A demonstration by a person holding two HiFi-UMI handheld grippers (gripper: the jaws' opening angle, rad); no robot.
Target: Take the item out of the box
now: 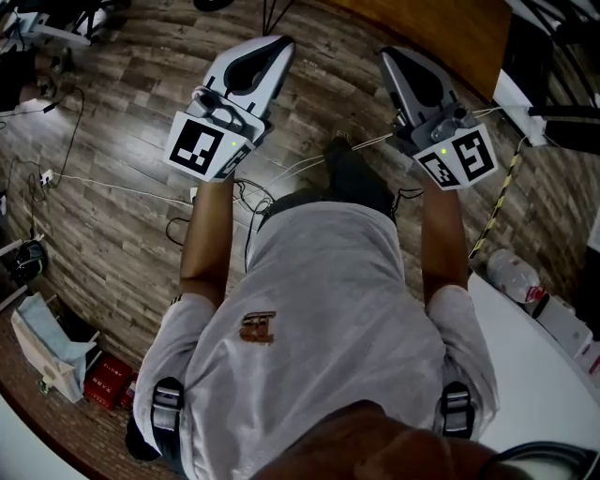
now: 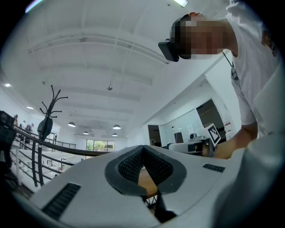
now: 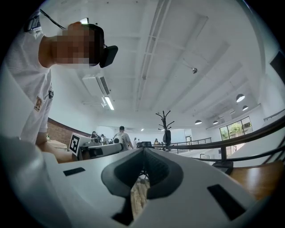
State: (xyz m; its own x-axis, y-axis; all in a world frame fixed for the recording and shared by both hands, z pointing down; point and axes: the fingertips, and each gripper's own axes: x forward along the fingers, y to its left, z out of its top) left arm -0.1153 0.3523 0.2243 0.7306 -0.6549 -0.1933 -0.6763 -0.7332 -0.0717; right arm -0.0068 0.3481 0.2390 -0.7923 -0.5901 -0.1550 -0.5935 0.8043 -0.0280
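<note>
No box and no item show in any view. In the head view my left gripper (image 1: 277,42) and my right gripper (image 1: 389,54) are held out side by side over a wooden floor, in front of the person's body. Both are shut, jaw tips touching, with nothing between them. The left gripper view looks along the closed left gripper (image 2: 143,147) at a white ceiling and a large hall. The right gripper view shows the right gripper (image 3: 144,150) closed the same way, with the other gripper's marker cube (image 3: 74,143) at its left.
Loose cables (image 1: 112,187) run across the floor. A white round table (image 1: 534,375) with a plastic bottle (image 1: 511,274) stands at the lower right. Red boxes (image 1: 108,380) and a bag lie at the lower left. A brown tabletop (image 1: 441,28) is ahead. A coat stand (image 3: 165,122) stands far off.
</note>
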